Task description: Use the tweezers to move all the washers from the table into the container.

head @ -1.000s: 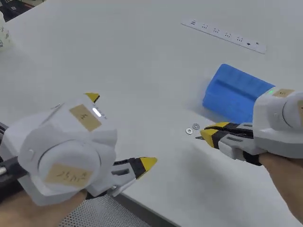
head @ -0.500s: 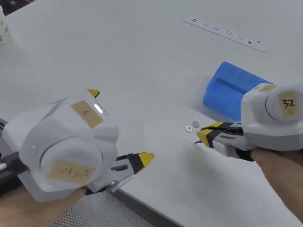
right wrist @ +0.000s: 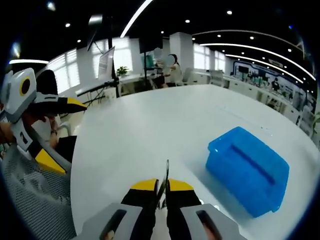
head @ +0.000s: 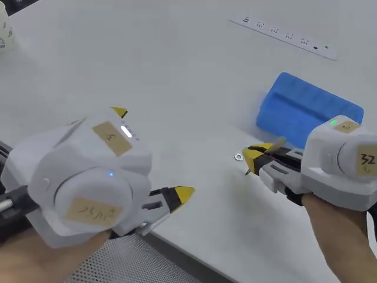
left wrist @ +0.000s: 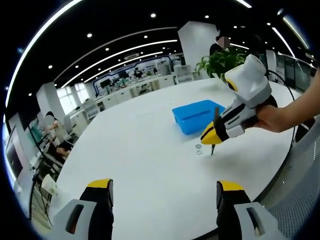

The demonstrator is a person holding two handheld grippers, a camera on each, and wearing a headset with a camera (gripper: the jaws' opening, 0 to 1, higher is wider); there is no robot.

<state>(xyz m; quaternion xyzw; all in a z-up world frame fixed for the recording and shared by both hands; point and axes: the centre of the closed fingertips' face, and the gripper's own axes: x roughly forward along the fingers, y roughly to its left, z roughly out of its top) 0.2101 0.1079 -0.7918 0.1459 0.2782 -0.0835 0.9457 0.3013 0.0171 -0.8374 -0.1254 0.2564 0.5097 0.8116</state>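
Note:
My right gripper [head: 257,155] is shut on thin dark tweezers [right wrist: 166,175], whose tips point down at the white table [head: 177,71]. A small metal washer [head: 238,157] lies just left of the tweezer tips. In the left gripper view two washers [left wrist: 198,148] sit beside the tweezer point [left wrist: 212,149]. The blue container [head: 309,109] stands just behind the right gripper, also seen as a blue tub [right wrist: 250,167]. My left gripper [head: 152,152] hovers open at the near left edge, its jaws [left wrist: 164,187] holding nothing.
A white power strip [head: 283,35] lies at the far side of the table. The table's front edge [head: 194,262] runs close under both grippers, with a grey mesh chair [head: 118,265] below it. People and desks stand far off in the room.
The right gripper has rolled and edged a little toward the washers. Two washers showed in the head view before; one shows now. The left gripper has barely moved.

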